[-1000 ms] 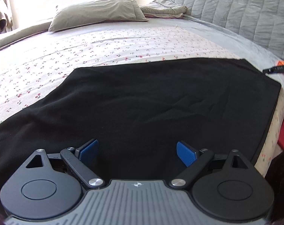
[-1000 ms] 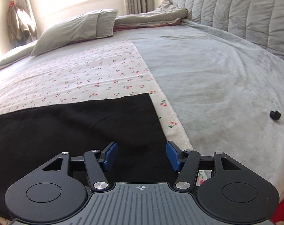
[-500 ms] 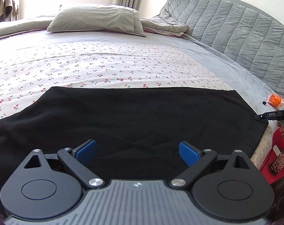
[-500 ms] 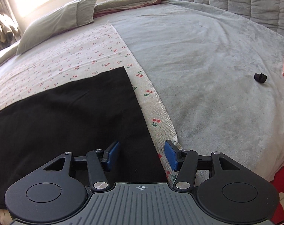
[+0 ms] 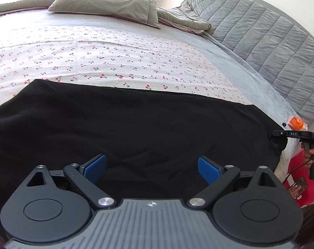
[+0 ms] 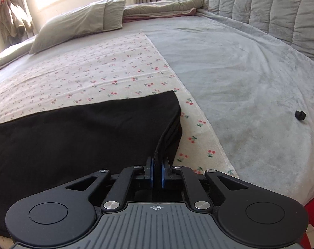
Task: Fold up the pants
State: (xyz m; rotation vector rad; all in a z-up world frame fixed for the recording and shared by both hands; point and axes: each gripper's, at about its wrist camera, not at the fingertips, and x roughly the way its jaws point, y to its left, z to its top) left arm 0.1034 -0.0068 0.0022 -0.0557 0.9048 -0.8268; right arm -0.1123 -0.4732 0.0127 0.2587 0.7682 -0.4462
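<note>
Right wrist: right gripper (image 6: pixel 156 173) jaws closing on pants (image 6: pixel 78 137) hem; left gripper (image 5: pixel 151 167) wide. Lift evenly, keeping layers together.

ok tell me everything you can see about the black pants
The black pants look like soft matte knit, spread flat as a wide dark panel across the cherry-print sheet near the bed's edge. Only shallow wrinkles show. At the right end, stacked layers and a corded seam are visible along the edge, which lifts slightly where the right tool is closing on it. The left tool hangs open above the middle of the cloth.
</note>
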